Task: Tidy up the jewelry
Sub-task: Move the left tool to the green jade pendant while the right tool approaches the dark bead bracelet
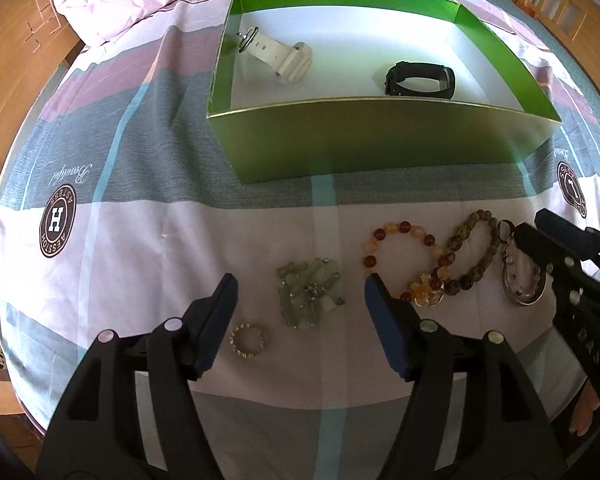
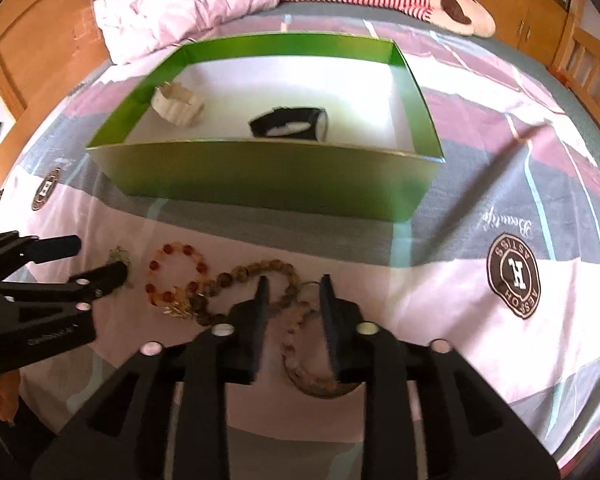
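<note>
A: Jewelry lies in a row on the bed in front of the green box [image 1: 380,136]: a small ring [image 1: 248,341], a pale green bracelet [image 1: 310,294], an amber bead bracelet [image 1: 404,264], an olive bead bracelet [image 1: 474,256] and a clear bead bracelet [image 2: 306,354].

B: How will they handle?

A: Light, I judge. The beads are hard, glossy and round, on limp strings, so they sag. Pinch across the loop.

B: And the claws?

A: The left claw [image 1: 300,296] is released, straddling the green bracelet. The right claw [image 2: 294,294] is open around the clear one, not pressing. Two watches [image 1: 420,80] are boxed.
</note>
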